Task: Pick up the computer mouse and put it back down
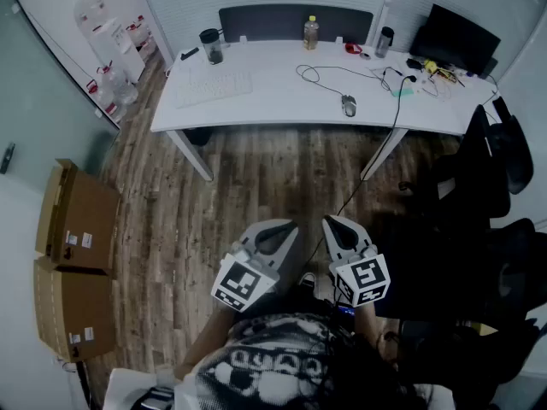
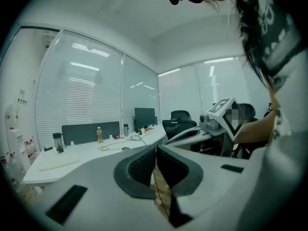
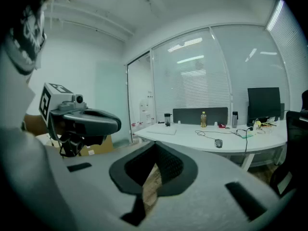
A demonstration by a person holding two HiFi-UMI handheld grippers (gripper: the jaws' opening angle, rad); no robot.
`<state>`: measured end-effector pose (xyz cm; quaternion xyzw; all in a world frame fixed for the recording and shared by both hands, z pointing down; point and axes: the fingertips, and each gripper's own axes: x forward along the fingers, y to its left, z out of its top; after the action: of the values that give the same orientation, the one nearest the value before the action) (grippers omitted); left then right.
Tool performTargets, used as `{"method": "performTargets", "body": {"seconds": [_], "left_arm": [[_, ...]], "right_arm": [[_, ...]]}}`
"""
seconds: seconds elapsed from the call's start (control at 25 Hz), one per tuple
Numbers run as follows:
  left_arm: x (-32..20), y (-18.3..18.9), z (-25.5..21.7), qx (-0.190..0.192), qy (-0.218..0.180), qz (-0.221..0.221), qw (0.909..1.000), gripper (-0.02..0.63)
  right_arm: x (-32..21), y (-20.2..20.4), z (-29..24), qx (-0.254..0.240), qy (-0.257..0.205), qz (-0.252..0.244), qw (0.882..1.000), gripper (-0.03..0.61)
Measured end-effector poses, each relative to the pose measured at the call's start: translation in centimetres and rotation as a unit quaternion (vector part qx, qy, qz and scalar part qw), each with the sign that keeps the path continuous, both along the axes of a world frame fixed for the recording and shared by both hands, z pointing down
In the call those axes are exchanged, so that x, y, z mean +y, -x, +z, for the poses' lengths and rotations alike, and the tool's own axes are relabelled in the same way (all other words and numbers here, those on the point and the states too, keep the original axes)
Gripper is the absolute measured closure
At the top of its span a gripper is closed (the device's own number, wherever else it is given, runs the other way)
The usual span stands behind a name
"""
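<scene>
The grey computer mouse [image 1: 349, 105] lies on the white desk [image 1: 282, 101] with its cable looping behind it; it also shows small and far off as the mouse [image 2: 126, 148] in the left gripper view and the mouse [image 3: 219, 143] in the right gripper view. Both grippers hang close to the person's body, over the wooden floor and well short of the desk. My left gripper [image 1: 279, 229] is shut with nothing in it, its pads touching [image 2: 155, 154]. Beside it, my right gripper [image 1: 337, 226] is also shut and empty [image 3: 155, 153].
On the desk are a white keyboard [image 1: 214, 85], a dark cup [image 1: 211, 46], a yellow bottle [image 1: 311, 32], a tumbler [image 1: 385, 41] and a monitor [image 1: 453, 37]. Black office chairs [image 1: 487, 186] crowd the right. Cardboard boxes [image 1: 77, 220] stand at the left.
</scene>
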<state>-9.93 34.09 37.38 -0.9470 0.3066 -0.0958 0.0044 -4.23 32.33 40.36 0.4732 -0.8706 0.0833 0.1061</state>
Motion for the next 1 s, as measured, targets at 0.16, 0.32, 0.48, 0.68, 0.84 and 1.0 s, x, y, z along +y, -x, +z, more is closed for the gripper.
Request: {"method": "performTargets", "body": {"seconds": [0.16, 0.32, 0.48, 0.68, 0.84, 1.0], "left_arm": [[-0.7, -0.9, 0.0, -0.001, -0.002, 0.0, 1.0, 0.607], [-1.5, -2.1, 0.1, -0.003, -0.003, 0.0, 1.0, 0.607], [-2.3, -3.5, 0.3, -0.007, -0.005, 0.001, 1.0, 0.607], [-3.4, -5.3, 0.3, -0.01, -0.008, 0.001, 0.9999, 0.607], [-4.3, -6.9, 0.5, -0.013, -0.007, -0.002, 0.9999, 0.607], [-5.1, -8.9, 1.0, -0.013, -0.004, -0.004, 0.9999, 0.607]], "right_arm": [[-0.8, -1.1, 0.0, -0.004, -0.002, 0.004, 1.0, 0.584], [-1.6, -2.3, 0.1, -0.006, -0.001, 0.004, 1.0, 0.584], [-2.4, -3.6, 0.5, -0.009, 0.001, 0.003, 1.0, 0.584], [-3.6, -5.4, 0.7, -0.014, 0.003, 0.002, 1.0, 0.584], [-4.4, -7.0, 1.0, -0.015, 0.007, -0.001, 1.0, 0.584], [-5.0, -9.0, 1.6, -0.017, 0.011, -0.004, 1.0, 0.584]]}}
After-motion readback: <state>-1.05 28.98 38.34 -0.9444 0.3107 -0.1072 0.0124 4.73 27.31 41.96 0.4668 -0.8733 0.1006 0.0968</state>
